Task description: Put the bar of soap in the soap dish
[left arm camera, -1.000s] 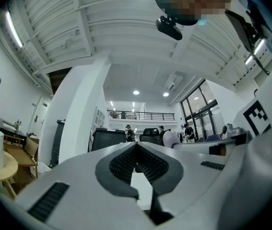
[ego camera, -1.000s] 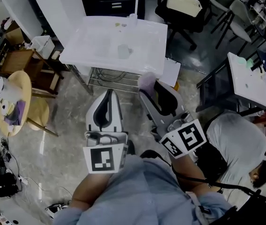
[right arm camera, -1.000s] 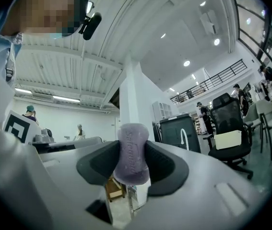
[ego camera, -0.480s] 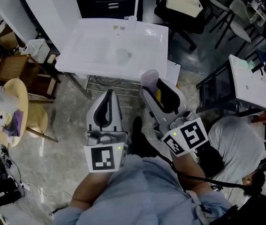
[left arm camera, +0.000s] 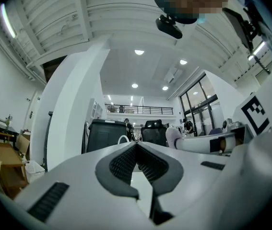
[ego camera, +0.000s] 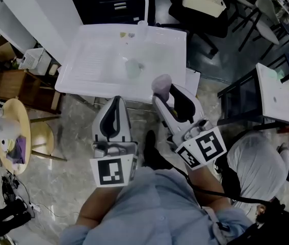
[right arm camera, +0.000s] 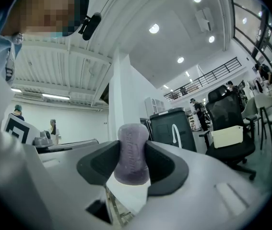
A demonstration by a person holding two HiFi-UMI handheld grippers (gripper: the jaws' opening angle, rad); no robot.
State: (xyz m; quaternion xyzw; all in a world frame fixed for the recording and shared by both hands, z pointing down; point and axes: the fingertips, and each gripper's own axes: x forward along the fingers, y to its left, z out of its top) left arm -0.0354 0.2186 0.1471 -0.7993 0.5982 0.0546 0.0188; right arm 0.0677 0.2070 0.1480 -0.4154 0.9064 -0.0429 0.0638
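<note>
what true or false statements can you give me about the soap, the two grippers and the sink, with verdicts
1. The right gripper is shut on the bar of soap. True.
2. The left gripper holds a sponge. False: its jaws are together with nothing between them.
3. The bar of soap lies in the white sink. False: it is clamped between the right gripper's jaws.
4. The bar of soap is purple. True.
5. A white faucet stands at the sink's far edge. True.

Open-plan lab or office hall: swivel chair (ego camera: 198, 19) at one o'clock, white desk (ego camera: 279, 91) at three, free-standing sink unit (ego camera: 93, 65) at twelve, mezzanine railing (left arm camera: 138, 110) under high spotlit ceiling.
</note>
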